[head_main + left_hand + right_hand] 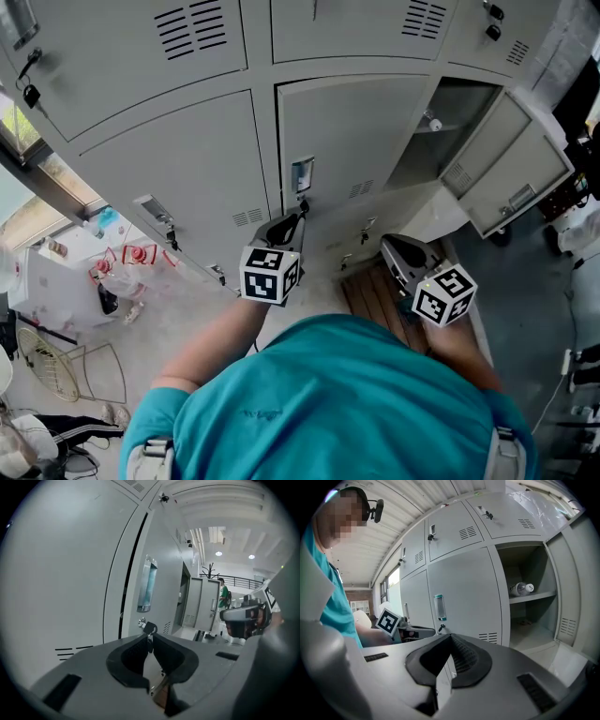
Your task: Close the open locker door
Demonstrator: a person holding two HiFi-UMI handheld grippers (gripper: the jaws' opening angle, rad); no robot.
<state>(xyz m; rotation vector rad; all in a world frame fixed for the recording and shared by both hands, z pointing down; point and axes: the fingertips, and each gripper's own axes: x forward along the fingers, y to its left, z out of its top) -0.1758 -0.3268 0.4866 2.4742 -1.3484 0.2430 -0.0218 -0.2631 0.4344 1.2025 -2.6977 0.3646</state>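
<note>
The open locker door (511,164) swings out at the right, beside its open compartment (441,131), which holds a bottle (521,588) on a shelf. This door also shows in the left gripper view (201,604) and the right gripper view (577,573). My left gripper (300,216) is at the closed middle locker (347,141), its tips pinched on the small black key (149,629) below the card holder (146,585). My right gripper (389,246) hovers low to the right, jaws together and empty (450,637), pointing at the lockers left of the open one.
A wooden platform (375,295) lies at the lockers' foot. Bags and red-white clutter (122,272) and a wire rack (66,370) are on the floor at left. Dark equipment (577,187) stands past the open door. A person in green (223,595) stands far off.
</note>
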